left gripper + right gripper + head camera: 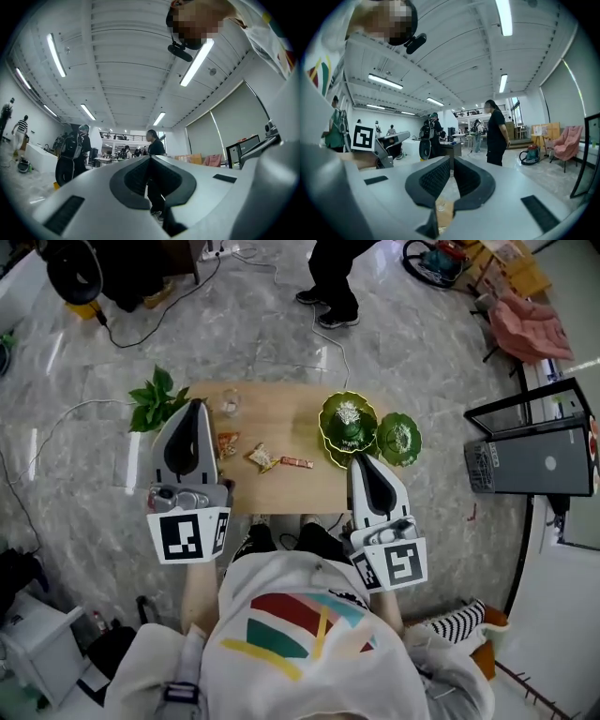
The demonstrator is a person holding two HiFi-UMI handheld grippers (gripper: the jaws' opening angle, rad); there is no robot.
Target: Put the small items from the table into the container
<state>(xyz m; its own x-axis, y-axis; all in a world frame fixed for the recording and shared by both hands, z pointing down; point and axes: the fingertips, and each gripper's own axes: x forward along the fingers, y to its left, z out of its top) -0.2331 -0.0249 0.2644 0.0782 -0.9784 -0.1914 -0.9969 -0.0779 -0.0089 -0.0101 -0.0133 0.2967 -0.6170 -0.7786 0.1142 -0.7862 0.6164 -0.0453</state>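
Observation:
A small wooden table (pixel 281 493) stands in front of me in the head view. On it lie three small snack packets: an orange one (pixel 227 443), a yellow one (pixel 262 457) and a thin red one (pixel 296 462). A large green leaf-shaped bowl (pixel 348 423) and a smaller green dish (pixel 399 438) sit at the table's right end. My left gripper (pixel 194 404) hovers over the table's left end, shut and empty (pixel 150 158). My right gripper (pixel 361 457) is held near the bowl's front edge, shut with nothing in it (pixel 451 159).
A clear glass (pixel 230 404) and a leafy plant (pixel 155 399) stand at the table's far left. A person (pixel 333 282) stands beyond the table, with cables across the marble floor. A black computer case (pixel 534 451) is at the right, and a pink chair (pixel 530 324) is behind it.

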